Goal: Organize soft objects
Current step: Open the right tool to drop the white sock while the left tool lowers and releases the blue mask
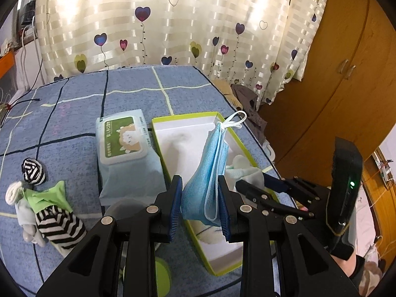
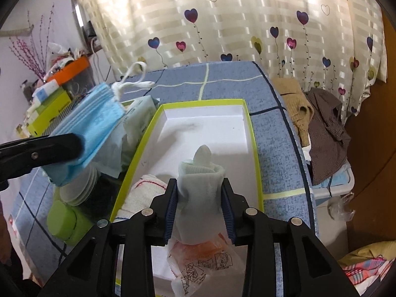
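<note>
- Left wrist view: left gripper (image 1: 200, 198) has its jaws pressed narrow on a folded blue face mask (image 1: 209, 173), which sticks forward above the box (image 1: 158, 128). The white ear loops of the mask hang over the far right corner of the box.
- The box is shallow, white inside with a yellow-green rim, and lies on a bed with a blue checked bedsheet (image 1: 74, 113).
- A wet wipes pack (image 1: 126, 148) lies just beside the left wall of the box.
- Further left on the sheet there is a rolled striped sock (image 1: 32, 170), and near it a pile of socks (image 1: 47, 212) in white, green and black-white stripes.
- The right gripper (image 1: 267, 185) enters from the right, above the near part of the box, and holds something pale.
- Right wrist view: right gripper (image 2: 200, 198) is closed on a rolled pale sock (image 2: 200, 185), above the inside of the box (image 2: 252, 133).
- Under the sock, inside the box, lies a clear plastic packet (image 2: 208, 262) with orange content, and a white cloth with red lines (image 2: 146, 193) lies at the left wall.
- The mask (image 2: 94, 118) is seen at the left, held up in the black finger (image 2: 49, 148) of the other tongs, over the wipes pack (image 2: 138, 113).
- Brown clothes (image 2: 321, 123) lie beside the bed on the right.
</note>
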A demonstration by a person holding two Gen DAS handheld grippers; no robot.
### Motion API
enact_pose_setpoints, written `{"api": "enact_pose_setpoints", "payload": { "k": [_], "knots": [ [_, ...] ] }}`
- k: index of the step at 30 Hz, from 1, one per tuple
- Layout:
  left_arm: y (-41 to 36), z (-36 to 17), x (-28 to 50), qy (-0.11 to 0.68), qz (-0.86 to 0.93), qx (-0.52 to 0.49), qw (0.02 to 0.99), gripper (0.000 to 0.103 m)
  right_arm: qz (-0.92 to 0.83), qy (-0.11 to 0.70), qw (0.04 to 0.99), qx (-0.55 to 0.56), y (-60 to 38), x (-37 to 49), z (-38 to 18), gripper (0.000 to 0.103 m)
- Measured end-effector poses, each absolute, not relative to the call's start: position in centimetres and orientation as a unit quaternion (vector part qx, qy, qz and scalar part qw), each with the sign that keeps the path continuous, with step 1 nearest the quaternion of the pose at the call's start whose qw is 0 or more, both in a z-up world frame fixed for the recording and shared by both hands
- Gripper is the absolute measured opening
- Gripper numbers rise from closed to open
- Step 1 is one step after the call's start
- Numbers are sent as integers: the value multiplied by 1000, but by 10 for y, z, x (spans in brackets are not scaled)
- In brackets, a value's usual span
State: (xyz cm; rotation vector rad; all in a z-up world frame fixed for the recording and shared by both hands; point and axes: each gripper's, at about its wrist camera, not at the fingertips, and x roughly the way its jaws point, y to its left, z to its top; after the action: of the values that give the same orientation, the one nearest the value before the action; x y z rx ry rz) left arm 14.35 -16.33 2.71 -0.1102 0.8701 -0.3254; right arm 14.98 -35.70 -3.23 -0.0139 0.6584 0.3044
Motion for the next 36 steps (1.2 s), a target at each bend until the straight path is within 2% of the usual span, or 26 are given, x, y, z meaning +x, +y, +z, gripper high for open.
{"api": "enact_pose_setpoints", "payload": {
  "k": [3, 8, 22, 30, 36],
  "knots": [
    [-167, 26, 153, 425, -152, -57, 891, 29, 148, 315, 937, -2, -362, 147, -30, 43],
    [-174, 21, 167, 434, -145, -60, 887, 29, 148, 303, 941, 9, -371, 143, -24, 46],
    [-191, -4, 206, 472, -114, -72, 871, 29, 162, 284, 945, 30, -386, 134, -18, 46],
    [-189, -23, 225, 498, -91, -82, 859, 40, 164, 289, 943, 36, -390, 140, -21, 46],
    [-184, -17, 222, 492, -105, -91, 859, 40, 160, 289, 943, 38, -389, 141, -21, 46]
  ]
}}
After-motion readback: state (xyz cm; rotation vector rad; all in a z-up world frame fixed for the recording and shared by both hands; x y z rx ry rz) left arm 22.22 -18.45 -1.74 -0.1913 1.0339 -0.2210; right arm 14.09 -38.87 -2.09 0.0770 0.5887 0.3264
